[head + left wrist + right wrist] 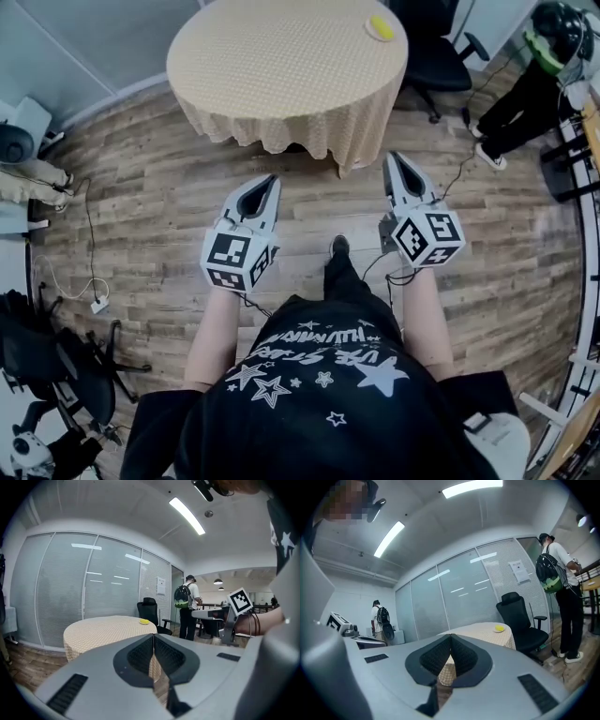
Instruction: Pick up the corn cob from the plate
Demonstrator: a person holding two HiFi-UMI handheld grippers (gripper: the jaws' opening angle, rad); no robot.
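The yellow corn cob (380, 25) lies on a small plate (385, 37) near the far right edge of a round table with a beige cloth (281, 66). It also shows small in the left gripper view, corn cob (144, 621), and in the right gripper view, corn cob (499, 628). Both grippers are held over the wooden floor, short of the table and pointing toward it. My left gripper (273, 180) is shut with nothing in it, its jaws meeting at the tips (153, 636). My right gripper (395, 158) is shut and empty too (451, 637).
A black office chair (439, 56) stands behind the table on the right. A person with a backpack (557, 569) stands beyond it by desks. Cables and a power strip (97, 305) lie on the floor at left, near a dark chair (66, 370). Glass partitions (93, 588) back the table.
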